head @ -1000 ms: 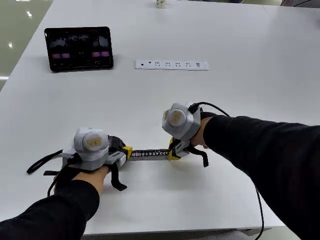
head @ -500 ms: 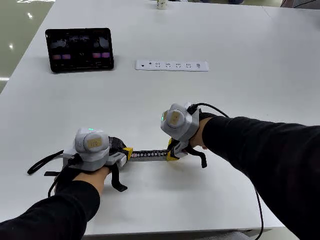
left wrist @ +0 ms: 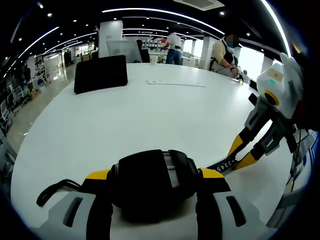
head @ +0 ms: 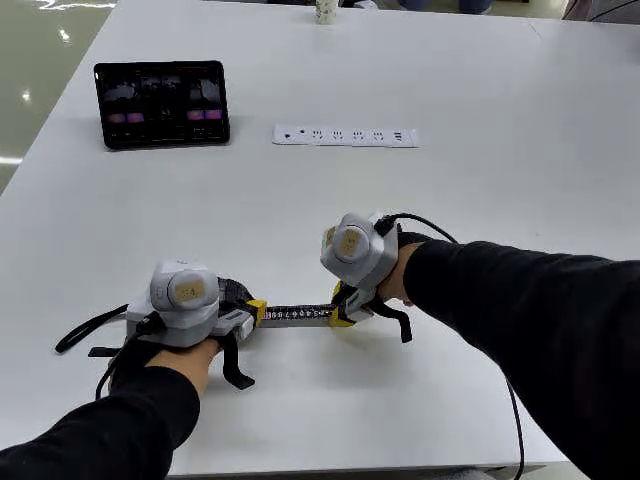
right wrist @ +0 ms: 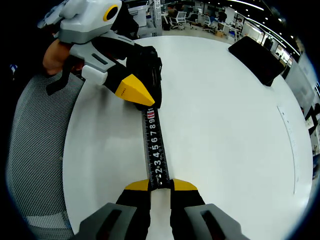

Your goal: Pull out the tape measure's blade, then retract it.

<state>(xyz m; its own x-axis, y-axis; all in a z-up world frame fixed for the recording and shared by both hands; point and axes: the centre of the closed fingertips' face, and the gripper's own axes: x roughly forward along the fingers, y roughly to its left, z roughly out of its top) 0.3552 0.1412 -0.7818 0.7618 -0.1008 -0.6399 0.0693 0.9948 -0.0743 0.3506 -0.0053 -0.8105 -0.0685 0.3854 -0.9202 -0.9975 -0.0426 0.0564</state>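
The left hand-held gripper (head: 252, 310) is clamped on the black tape measure (left wrist: 152, 182), its case gripped between the two yellow-tipped jaws and resting on the white worktop (head: 450, 210). From the side of the case that faces the right hand-held gripper (head: 342, 316), the blade (right wrist: 155, 150) runs out flat along the worktop, printed numbers upward, straight to that gripper's jaws. Those jaws stand narrow and pinch the blade's free end, with a yellow fingertip (right wrist: 136, 185) on either side of it, low at the worktop. The two hand-held grippers point roughly toward each other, near but apart, with the drawn-out stretch of blade between them. A black strap (head: 88, 326) trails on the worktop behind the left hand-held gripper, and a dark cable (head: 425, 216) loops from the back of the right one. Well ahead of the left hand-held gripper a dark tablet (head: 162, 102) stands propped up, and well ahead of the right one a white power strip (head: 345, 134) lies flat. In the right gripper view a grey mesh chair seat (right wrist: 35, 150) shows past the worktop's edge, beside the left hand-held gripper
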